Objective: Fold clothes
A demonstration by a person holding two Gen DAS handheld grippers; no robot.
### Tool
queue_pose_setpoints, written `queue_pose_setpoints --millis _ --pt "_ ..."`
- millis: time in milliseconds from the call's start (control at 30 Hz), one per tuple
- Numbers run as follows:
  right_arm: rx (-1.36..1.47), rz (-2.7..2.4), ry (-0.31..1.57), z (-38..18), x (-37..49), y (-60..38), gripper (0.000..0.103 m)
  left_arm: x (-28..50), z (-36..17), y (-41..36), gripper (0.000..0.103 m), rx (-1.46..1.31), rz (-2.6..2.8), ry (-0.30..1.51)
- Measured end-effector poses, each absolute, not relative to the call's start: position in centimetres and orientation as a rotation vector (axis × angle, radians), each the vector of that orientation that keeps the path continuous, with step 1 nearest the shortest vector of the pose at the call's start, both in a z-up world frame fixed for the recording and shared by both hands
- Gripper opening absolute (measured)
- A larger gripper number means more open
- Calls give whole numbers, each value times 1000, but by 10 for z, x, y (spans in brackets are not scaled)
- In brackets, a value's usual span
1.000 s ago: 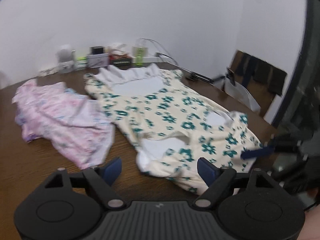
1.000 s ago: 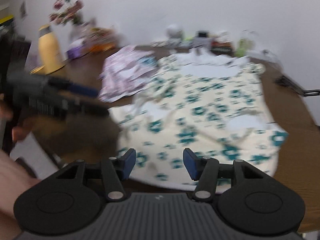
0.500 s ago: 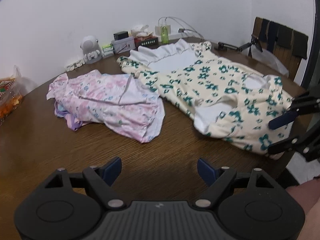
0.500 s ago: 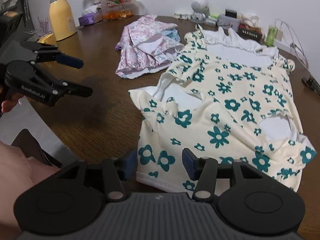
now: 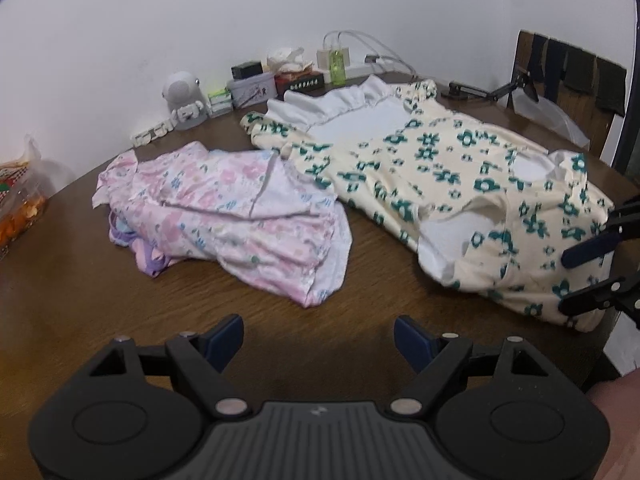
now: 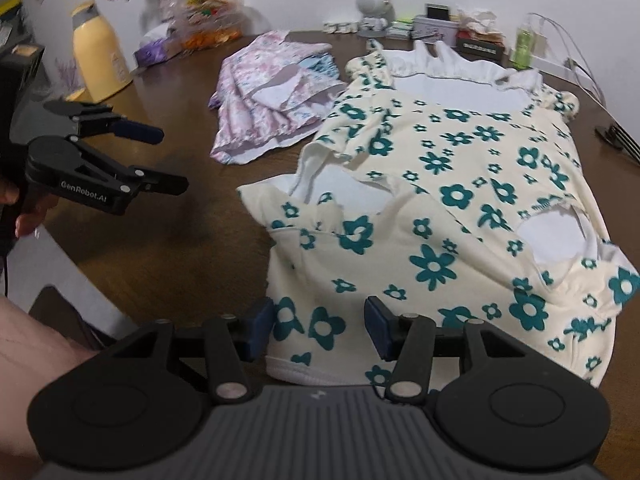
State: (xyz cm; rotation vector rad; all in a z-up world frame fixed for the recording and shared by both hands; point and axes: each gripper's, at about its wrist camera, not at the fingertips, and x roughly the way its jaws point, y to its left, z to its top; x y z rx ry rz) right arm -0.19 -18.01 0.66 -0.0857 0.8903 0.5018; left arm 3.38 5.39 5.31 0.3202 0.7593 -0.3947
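A cream dress with teal flowers [image 5: 440, 168] [image 6: 460, 184] lies spread on the brown wooden table [image 5: 80, 272], its white lining showing at the armholes. Left of it sits a crumpled pink floral garment [image 5: 232, 208] [image 6: 272, 96]. My left gripper [image 5: 319, 338] [image 6: 172, 160] hovers over bare wood near the pink garment; its jaws are closing with nothing between them. My right gripper [image 6: 320, 320] [image 5: 566, 283] stands half open just over the dress's near hem, the cloth showing between its fingers but not pinched.
Along the wall stand a white figurine [image 5: 182, 96], small boxes [image 5: 252, 88], a green bottle [image 5: 337, 66] and cables. A yellow flask [image 6: 100, 56], flowers and snack bags sit at the far left. A chair [image 5: 572, 80] stands behind the table's right side.
The left wrist view has swung left off the cream dress onto bare table, with the pink garment now central. The right gripper has settled at the dress's near hem.
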Motion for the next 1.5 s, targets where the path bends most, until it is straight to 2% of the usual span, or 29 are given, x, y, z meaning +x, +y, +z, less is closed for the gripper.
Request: queue_pose_setpoints --millis 67,133,167,200,267,333,500,600,700,1067,1200,1300,1400,1500 --pt "-49 485 880 6 -2 -187 51 38 55 49 76 317 -404 749" --pt "-18 473 870 6 -2 -192 51 41 57 45 65 321 -415 744" --pt "-6 467 867 5 -2 -194 51 42 58 44 54 323 -420 744" --pt "5 461 864 6 -3 -197 51 43 58 43 49 321 -428 748" --pt "27 452 859 6 -5 -203 52 41 58 44 50 313 -431 756" --pt "53 435 848 7 -7 -211 56 38 54 47 52 312 -405 764" --pt "113 389 835 8 -9 -225 60 28 50 50 78 256 -376 757" --pt "124 360 811 8 -13 -226 67 27 51 49 85 156 -381 735" --pt "135 329 778 8 -22 -225 70 31 52 39 85 115 -407 738" --pt "178 154 746 4 -51 -236 70 43 83 24 85 425 -499 576" --pt "196 114 725 3 -53 -230 71 53 87 25 85 424 -530 550" --pt "181 103 718 3 -54 -224 74 56 79 24 86 406 -577 576" --pt "157 103 719 3 -55 -220 83 57 69 24 86 450 -598 615" --pt "109 141 751 10 -54 -212 96 65 70 25 86 576 -594 642"
